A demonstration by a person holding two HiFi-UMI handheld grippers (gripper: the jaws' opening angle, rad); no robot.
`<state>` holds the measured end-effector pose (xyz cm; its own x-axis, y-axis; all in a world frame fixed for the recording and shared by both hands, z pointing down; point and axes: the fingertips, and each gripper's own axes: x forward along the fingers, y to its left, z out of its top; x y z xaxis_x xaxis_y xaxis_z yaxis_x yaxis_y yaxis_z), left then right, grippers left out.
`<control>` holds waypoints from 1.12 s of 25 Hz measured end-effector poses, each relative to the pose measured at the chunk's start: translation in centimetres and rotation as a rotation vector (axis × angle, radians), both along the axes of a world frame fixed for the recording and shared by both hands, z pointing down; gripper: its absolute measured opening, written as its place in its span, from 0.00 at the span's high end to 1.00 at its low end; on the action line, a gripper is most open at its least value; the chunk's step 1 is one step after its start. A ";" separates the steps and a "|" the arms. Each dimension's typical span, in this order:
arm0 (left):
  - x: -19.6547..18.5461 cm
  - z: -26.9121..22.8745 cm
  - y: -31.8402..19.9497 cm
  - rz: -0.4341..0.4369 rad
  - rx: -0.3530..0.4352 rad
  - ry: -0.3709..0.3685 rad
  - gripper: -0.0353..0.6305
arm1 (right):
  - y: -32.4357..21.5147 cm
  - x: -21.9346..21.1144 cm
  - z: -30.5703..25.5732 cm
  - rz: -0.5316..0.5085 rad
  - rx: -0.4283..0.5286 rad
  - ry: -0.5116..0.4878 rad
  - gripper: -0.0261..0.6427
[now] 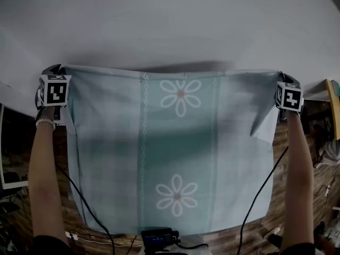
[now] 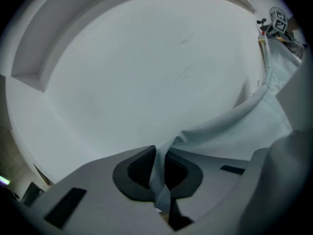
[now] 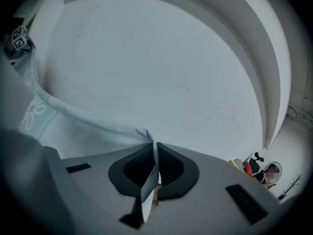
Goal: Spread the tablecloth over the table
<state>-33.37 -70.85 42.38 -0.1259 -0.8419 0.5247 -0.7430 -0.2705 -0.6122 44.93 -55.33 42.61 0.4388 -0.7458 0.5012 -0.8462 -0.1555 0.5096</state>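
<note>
From where I stood, the left gripper [image 1: 57,74] was out at arm's length, its marker cube [image 1: 56,90] facing up, and its jaws were clamped tight on the left top corner of the tablecloth [image 1: 175,153]; in the left gripper view a pinched pleat of fabric stood up between the dark pads [image 2: 142,173] of that gripper [image 2: 159,154]. The cloth was held up in the air, stretched between the two grippers along its top edge. That edge lay above the near side of the white table [image 1: 170,20] and threw a shadow on it, while the rest hung down towards the person over the wooden floor [image 1: 268,230]. I could not tell whether the edge touched the tabletop. The cloth was pale aqua, with faintly checked side panels and a deeper teal band down the middle, bordered by two white chain-like stripes. Two white daisies sat in that band, one high [image 1: 180,95] and one low [image 1: 176,195]. It hung mostly flat, but near its right top corner a flap [image 1: 264,122] was doubled over and drooped. On the right, the right gripper [image 1: 283,79] was likewise closed on the other top corner, a thin fold of cloth nipped between the jaws of that gripper [image 3: 155,150].
</note>
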 end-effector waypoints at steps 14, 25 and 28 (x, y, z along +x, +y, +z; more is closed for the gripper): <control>-1.0 7.2 2.0 0.027 -0.295 -0.117 0.77 | 1.2 -1.4 8.2 -0.059 -0.224 -0.061 0.78; 1.7 5.6 6.4 0.167 -0.337 0.034 0.51 | 4.9 -3.5 5.1 -0.134 -0.122 -0.301 0.53; 3.8 3.5 9.3 0.167 -0.184 0.082 0.76 | 8.0 -4.8 4.4 -0.153 -0.086 -0.301 0.53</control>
<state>-29.54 -61.51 45.89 0.0566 -0.7371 0.6734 -0.7239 -0.4948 -0.4807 40.18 -47.37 47.02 0.1484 -0.7410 0.6549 -0.9708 0.0171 0.2393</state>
